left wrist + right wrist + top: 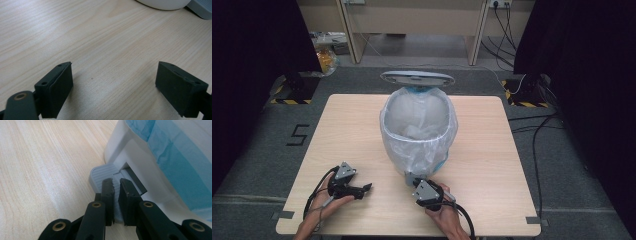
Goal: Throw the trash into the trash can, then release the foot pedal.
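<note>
The bin (418,132) stands mid-surface, a bit toward the far edge, w/ a clear bag (399,142) lining it and folded over the rim; a blue strip of the bag shows on the bin's side in the right gripper view. Its lid (417,78) is tipped up at the back. At the bin's base, on our side, sits the grey ribbed pedal (101,173). We have the right tongs (116,185) on top of that pedal, jaws together w/ only a slit between them and nothing clamped in them, pressing tip-down. So we judge the step in hand is holding the pedal down to keep the lid up.

The left tongs (368,187) rest on the wooden surface (492,165) near its front left, well apart from the bin, jaws spread wide and empty.

Next move, as we read it: bring the left tongs over to the bag or rim while the right keeps steady pressure, since easing off would likely drop the lid.
</note>
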A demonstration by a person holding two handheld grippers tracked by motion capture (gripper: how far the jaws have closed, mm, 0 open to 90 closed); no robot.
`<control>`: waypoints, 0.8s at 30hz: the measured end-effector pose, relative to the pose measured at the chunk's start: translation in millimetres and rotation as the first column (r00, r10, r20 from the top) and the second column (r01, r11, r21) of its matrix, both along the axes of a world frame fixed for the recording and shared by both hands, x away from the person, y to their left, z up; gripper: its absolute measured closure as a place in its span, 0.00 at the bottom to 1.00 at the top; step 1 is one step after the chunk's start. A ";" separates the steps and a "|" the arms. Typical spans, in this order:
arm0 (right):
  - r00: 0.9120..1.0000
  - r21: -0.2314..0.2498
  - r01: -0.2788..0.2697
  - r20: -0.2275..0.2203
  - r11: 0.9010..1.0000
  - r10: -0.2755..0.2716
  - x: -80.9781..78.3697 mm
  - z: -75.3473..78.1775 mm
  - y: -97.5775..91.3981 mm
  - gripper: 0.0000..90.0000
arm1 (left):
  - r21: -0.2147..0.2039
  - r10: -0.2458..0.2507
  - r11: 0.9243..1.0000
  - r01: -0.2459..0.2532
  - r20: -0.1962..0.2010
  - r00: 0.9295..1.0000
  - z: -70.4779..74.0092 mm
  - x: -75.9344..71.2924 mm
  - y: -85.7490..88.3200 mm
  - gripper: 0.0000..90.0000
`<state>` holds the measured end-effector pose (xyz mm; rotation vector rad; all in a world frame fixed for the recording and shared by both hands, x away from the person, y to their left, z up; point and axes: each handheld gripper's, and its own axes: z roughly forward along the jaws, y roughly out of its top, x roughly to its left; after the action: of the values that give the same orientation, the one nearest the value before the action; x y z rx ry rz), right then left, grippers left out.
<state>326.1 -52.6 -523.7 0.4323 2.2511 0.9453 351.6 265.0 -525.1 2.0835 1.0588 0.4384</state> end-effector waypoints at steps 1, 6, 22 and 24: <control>1.000 0.001 0.002 -0.001 1.000 -0.002 -0.2 0.0 0.0 0.91 | 0.000 0.000 1.000 0.000 0.000 1.000 0.0 0.0 0.0 0.15; 1.000 -0.001 0.000 0.002 1.000 0.000 0.0 0.0 0.1 0.91 | 0.000 0.000 1.000 0.000 0.000 1.000 0.0 0.0 0.0 0.15; 1.000 0.011 0.009 -0.010 1.000 -0.009 0.7 0.5 -0.5 0.89 | 0.000 0.000 1.000 0.000 0.000 1.000 0.0 0.0 0.0 0.15; 1.000 0.015 0.012 -0.008 1.000 -0.012 1.0 0.7 -0.7 0.88 | 0.000 0.000 1.000 0.000 0.000 1.000 0.0 0.0 0.0 0.15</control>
<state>327.2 -53.4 -523.0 0.4566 2.2477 0.9569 351.6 265.1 -525.1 2.0834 1.0591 0.4385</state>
